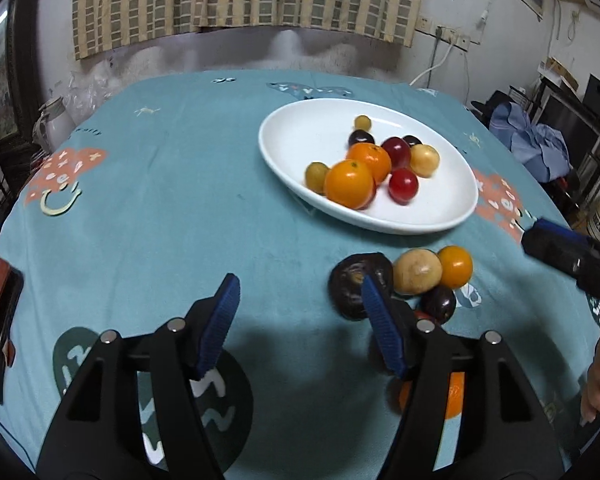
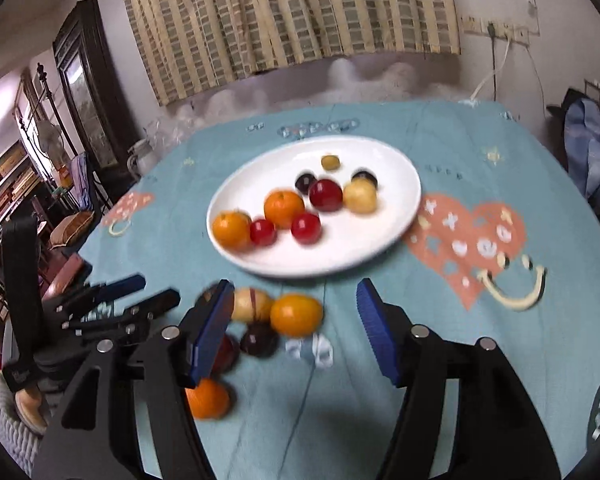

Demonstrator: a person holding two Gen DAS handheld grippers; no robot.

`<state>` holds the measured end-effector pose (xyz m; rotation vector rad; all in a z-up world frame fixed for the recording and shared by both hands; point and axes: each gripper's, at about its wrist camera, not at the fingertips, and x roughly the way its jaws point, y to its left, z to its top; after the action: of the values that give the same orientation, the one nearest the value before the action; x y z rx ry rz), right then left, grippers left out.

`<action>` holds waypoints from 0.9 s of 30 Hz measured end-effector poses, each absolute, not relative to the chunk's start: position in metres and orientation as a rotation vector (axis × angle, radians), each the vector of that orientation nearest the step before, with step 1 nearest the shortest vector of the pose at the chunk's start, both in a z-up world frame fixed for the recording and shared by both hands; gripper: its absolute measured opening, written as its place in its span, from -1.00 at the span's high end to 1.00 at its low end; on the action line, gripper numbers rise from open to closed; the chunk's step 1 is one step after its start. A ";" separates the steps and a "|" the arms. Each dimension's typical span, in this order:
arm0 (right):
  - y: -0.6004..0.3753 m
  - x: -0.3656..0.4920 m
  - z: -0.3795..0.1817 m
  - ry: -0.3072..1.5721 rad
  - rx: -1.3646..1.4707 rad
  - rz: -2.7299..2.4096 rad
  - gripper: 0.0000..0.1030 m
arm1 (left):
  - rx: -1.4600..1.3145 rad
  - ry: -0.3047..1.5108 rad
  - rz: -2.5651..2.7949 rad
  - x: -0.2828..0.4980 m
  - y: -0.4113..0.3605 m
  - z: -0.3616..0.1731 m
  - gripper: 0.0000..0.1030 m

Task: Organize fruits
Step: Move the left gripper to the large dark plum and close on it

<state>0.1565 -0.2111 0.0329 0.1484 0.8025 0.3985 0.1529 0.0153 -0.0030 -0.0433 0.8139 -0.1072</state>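
Both tongs gape with nothing between them. Left tongs (image 1: 300, 320) hang beside the loose fruit cluster (image 1: 416, 276); right tongs (image 2: 296, 328) just behind it, plate (image 2: 380, 248) beyond.

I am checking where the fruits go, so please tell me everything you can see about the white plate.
The white plate is a shallow oval dish, glossy like ceramic, lying flat on the teal tablecloth toward the far side. It holds small round fruits grouped together: two orange, some red, some dark purple, some yellowish. No gripper touches it. More fruits lie on the cloth just in front.
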 end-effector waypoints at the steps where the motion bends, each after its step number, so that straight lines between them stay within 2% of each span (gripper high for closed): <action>1: -0.213 0.157 0.031 0.807 0.158 0.399 -0.25 | -0.033 0.810 -0.115 0.153 0.013 -0.004 -0.27; 12: -0.217 0.160 0.026 0.828 0.191 0.406 -0.25 | 0.091 0.822 -0.144 0.166 -0.016 -0.021 -0.29; 18: -0.217 0.161 0.025 0.829 0.193 0.407 -0.25 | 0.068 0.827 -0.134 0.176 -0.015 -0.024 -0.55; 20: -0.217 0.161 0.025 0.830 0.194 0.407 -0.25 | 0.059 0.830 -0.128 0.179 -0.012 -0.026 -0.70; 27: -0.221 0.161 0.029 0.824 0.210 0.409 -0.25 | 0.100 0.813 -0.120 0.173 0.001 -0.026 -0.71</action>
<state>0.1608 -0.2207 0.0287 0.2100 0.8240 0.4094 0.1728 0.0007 -0.0258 0.1005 0.8127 -0.1196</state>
